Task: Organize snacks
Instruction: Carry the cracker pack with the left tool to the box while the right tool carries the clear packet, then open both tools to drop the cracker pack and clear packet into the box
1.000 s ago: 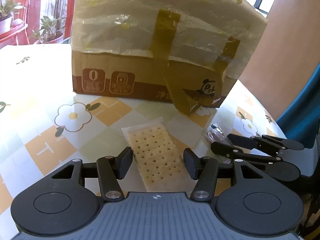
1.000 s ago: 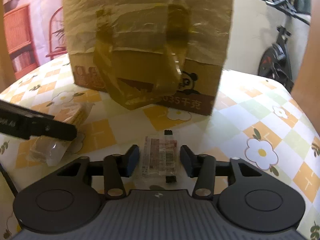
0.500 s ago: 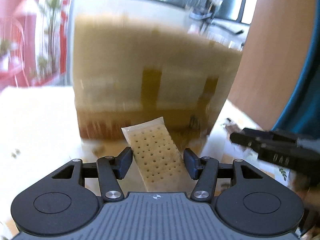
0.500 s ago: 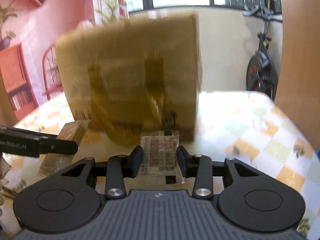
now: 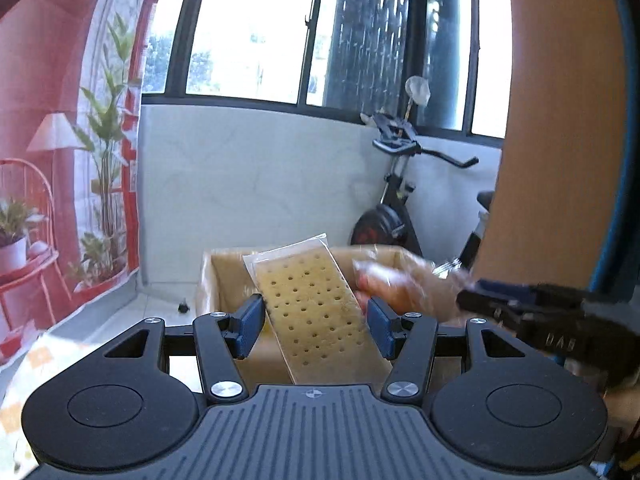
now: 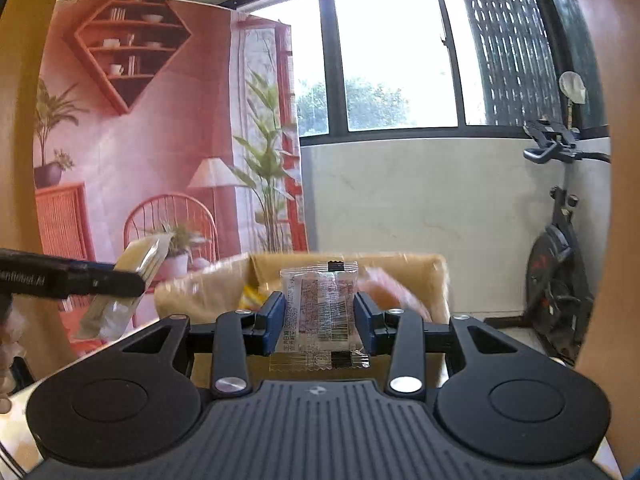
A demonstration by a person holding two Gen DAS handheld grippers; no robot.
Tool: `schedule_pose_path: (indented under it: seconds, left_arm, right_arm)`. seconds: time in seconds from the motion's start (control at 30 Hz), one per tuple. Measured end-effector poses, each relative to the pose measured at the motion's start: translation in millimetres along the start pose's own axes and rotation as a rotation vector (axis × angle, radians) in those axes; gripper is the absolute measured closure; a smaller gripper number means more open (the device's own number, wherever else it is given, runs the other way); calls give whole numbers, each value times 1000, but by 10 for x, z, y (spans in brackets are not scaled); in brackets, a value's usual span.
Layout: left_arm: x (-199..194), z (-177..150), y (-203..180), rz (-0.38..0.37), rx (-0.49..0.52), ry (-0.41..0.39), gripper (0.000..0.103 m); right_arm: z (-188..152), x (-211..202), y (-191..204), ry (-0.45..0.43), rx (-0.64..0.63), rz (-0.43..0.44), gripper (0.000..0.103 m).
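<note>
A clear pack of pale dotted crackers stands tilted between the pads of my left gripper, which is shut on it in the air. My right gripper is shut on a small clear snack packet with a barcode label. Both hang just in front of the open top of the cardboard box, at about rim height. Orange and yellow wrapped snacks lie blurred inside the box. The right wrist view shows the left gripper's fingers clamped on the cracker pack at the left.
A tablecloth with a flower pattern shows at the lower left. Behind the box are a white low wall, windows and an exercise bike. A red printed backdrop hangs at the left. A hand holds the left gripper.
Both grippers rose from the table with their packs still held, from facing the box's taped side up to its open rim. The box's inside has come into view.
</note>
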State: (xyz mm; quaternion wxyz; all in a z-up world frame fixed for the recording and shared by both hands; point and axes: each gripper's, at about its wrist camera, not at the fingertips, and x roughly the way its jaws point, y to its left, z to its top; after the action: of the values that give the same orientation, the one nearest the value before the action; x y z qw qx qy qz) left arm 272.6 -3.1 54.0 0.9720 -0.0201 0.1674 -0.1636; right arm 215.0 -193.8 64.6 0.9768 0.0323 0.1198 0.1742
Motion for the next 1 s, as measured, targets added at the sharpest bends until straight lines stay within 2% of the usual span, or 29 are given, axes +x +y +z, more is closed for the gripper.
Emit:
schedule_pose_path:
  seconds: [0.13,0.27,0.4,0.57,0.67,0.73,0.9,0.97,1.0]
  left_arm:
    - [395,186,51,19,-13,27,44]
    - [647,188,133,35,-26,77,44]
    - [764,86,182,43,-33,136,48]
    - [790,42,207,56,-18,166,48]
    - [737,72,234,53,-14,166,43]
    - [716,94,252,50,-20,163,34]
    - [536,172,236,56,-8,136,18]
    - [441,212,214,67,8,121,14]
    - [381,235,210,70,13,112,13]
  right_arm:
    - [189,341,-17,23,2,-10,63]
    - [265,634,-84,60,44,-31,63]
    - [250,846,-68,112,25,-36,63]
    - [194,993,-65,162,-3,-43,62]
    - [162,1031,-54,194,-8,-49,58]
    - [145,1020,-23,209,-17,-63,54]
    - [199,925,29,209,-18,-85,48]
    - [240,859,46,206,-13,-92,42]
    - [262,817,58,203,-13,-99,35]
